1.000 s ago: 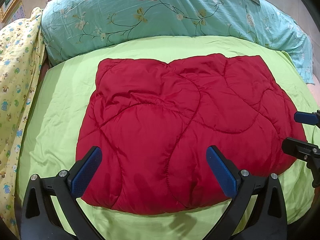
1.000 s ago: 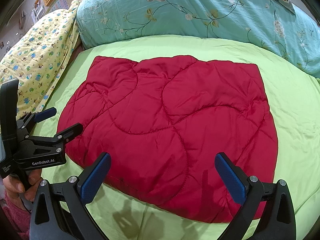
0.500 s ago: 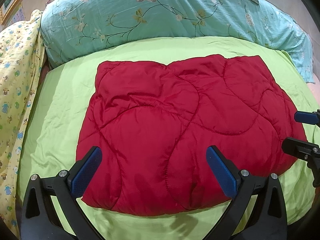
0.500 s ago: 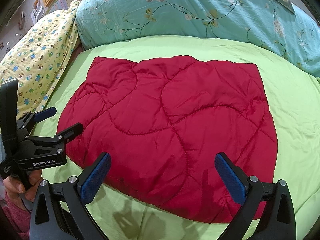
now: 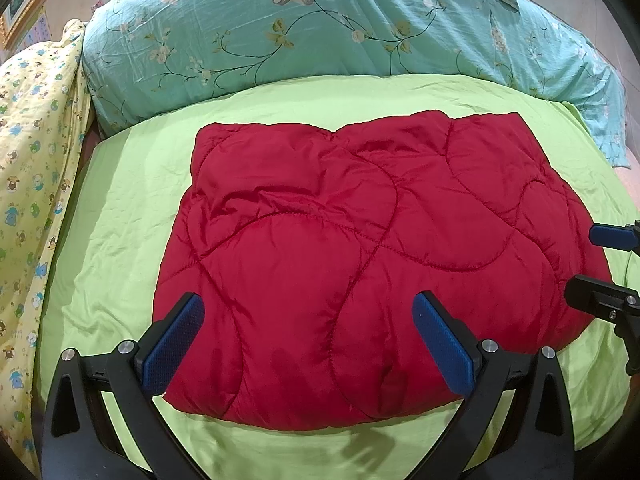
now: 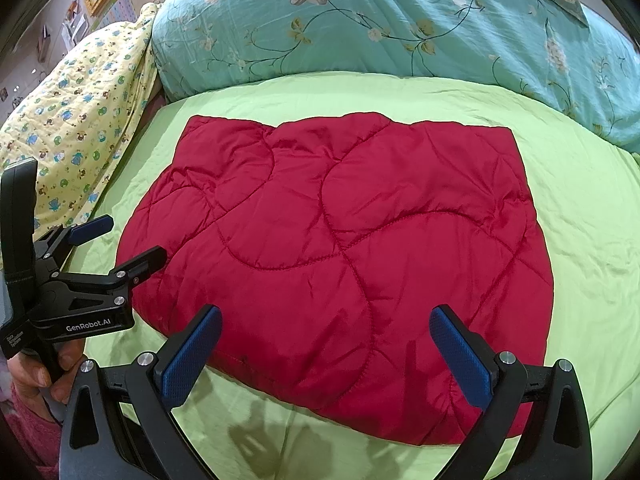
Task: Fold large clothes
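1. The puffy red quilted padded garment (image 5: pixel 360 272) lies folded into a thick, roughly rectangular bundle in the middle of the lime-green bed sheet (image 5: pixel 120 208), on the near side of the teal floral pillow (image 5: pixel 320 32), with the yellow printed blanket (image 5: pixel 28 168) well off its left edge.
2. Risk, as a judgement: the padding looks springy and slick, so the bundle may puff open or slide apart if only the top layer is pinched, or if one side is lifted alone.
3. The left gripper (image 5: pixel 308 336) has its fingers spread wide and holds nothing; it hovers over the garment's near edge, towards its left side.
4. The right gripper (image 6: pixel 326 348) is likewise spread and empty, above the near edge further right.
5. Neither gripper appears to touch the fabric.
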Available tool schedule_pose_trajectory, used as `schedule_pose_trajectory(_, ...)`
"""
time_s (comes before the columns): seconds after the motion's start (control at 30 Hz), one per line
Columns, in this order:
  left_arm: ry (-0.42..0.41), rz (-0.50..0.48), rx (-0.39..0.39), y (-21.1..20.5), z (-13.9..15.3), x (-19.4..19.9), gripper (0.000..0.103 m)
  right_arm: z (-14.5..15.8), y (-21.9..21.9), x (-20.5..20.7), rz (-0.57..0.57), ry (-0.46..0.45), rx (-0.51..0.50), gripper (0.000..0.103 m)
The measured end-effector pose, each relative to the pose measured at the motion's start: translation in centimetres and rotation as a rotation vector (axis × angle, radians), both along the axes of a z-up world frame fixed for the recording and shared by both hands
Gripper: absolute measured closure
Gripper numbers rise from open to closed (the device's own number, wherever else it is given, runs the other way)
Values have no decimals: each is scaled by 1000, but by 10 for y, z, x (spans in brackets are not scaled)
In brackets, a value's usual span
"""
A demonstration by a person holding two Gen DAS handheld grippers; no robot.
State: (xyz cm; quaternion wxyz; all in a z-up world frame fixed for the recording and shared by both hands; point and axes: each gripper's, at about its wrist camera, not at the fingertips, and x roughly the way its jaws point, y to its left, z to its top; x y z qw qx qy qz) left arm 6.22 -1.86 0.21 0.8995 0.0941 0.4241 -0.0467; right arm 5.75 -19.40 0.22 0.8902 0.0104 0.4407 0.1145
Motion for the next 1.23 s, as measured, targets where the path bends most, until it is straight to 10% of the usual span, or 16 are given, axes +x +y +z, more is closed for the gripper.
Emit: schedule_pose_trajectory(1.23, 25, 1, -51, 3, 3, 1, 0, 0, -10, 4, -45, 15, 22, 0)
